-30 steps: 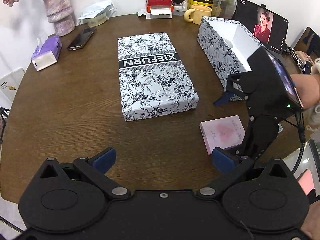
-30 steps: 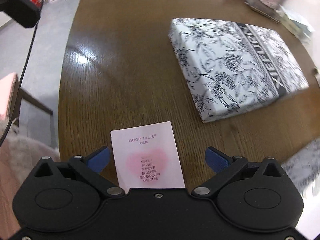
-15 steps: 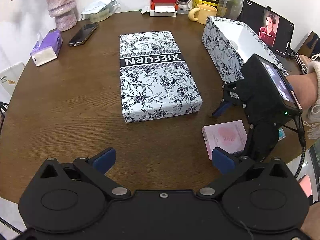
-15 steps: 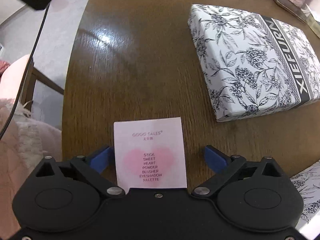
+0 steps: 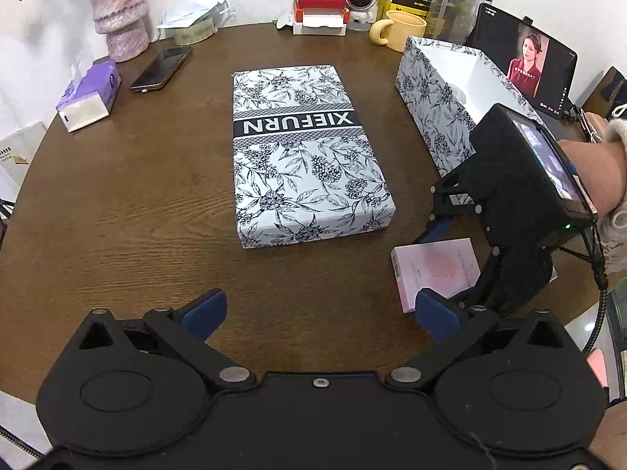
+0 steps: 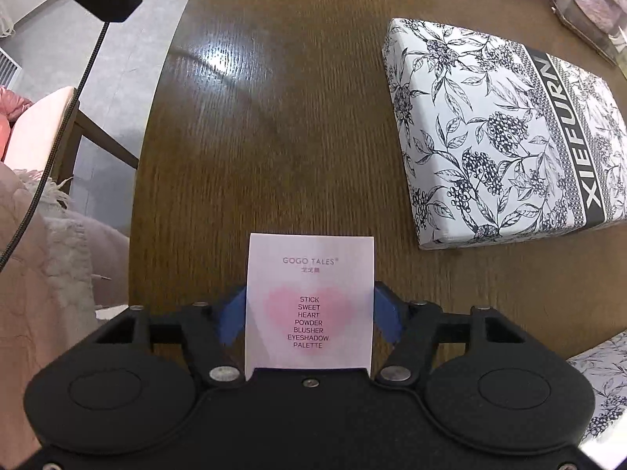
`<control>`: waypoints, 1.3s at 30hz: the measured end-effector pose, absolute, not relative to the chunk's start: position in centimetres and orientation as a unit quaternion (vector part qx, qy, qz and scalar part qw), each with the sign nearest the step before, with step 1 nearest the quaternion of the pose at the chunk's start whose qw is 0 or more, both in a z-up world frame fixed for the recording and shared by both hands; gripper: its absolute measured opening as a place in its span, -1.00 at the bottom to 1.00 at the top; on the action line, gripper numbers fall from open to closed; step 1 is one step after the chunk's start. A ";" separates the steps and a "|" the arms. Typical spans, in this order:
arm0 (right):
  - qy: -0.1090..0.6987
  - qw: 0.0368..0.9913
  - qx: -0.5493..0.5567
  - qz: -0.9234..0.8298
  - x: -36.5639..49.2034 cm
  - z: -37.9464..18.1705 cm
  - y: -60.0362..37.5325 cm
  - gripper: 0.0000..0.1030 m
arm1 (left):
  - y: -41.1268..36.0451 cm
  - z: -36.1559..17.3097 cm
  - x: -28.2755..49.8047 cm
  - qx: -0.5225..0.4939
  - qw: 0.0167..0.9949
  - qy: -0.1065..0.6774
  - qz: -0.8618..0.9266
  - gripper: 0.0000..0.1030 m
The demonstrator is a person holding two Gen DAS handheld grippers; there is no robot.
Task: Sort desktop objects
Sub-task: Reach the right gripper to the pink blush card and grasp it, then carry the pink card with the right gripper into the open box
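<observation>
Left wrist view: the round wooden table (image 5: 117, 203) carries the XIEFURN box lid (image 5: 305, 149) at its centre and the open floral box (image 5: 443, 98) toward the far right edge. The left gripper (image 5: 319, 311) hovers wide open. At the near right edge, the right gripper (image 6: 309, 317) clamps the pink GOGO TALES palette box (image 6: 309, 274) between its blue pads (image 6: 386, 315).

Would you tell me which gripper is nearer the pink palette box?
Right. The right gripper has its blue pads against both sides of the pink palette box; the left gripper hovers open beside it, apart.

Right gripper (image 6: 309, 313) jaws closed in; left gripper (image 5: 319, 311) jaws spread.
</observation>
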State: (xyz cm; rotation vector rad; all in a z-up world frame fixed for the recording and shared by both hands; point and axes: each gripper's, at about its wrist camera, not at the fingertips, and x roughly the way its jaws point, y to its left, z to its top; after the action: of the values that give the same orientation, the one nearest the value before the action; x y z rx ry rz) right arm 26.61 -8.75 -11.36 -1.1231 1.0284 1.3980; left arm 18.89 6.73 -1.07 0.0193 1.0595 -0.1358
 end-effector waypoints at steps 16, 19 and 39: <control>0.369 0.541 -0.464 0.597 26.3 -4.7 -8.4 0.34 | 5.0 2.8 19.6 0.036 0.870 0.483 -0.094 1.00; 0.343 0.553 -0.469 0.597 25.4 -2.9 -8.1 0.34 | 4.6 3.8 19.7 0.030 0.874 0.474 -0.104 1.00; 0.332 0.650 -0.445 0.519 31.9 6.9 -14.6 0.34 | -0.5 8.0 24.6 0.039 0.870 0.449 -0.199 1.00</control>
State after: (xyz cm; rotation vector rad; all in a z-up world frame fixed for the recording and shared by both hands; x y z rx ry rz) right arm 31.91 -14.57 6.90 -1.0107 0.7541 1.1793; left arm 24.59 -0.54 8.01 0.0811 0.9381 -0.4167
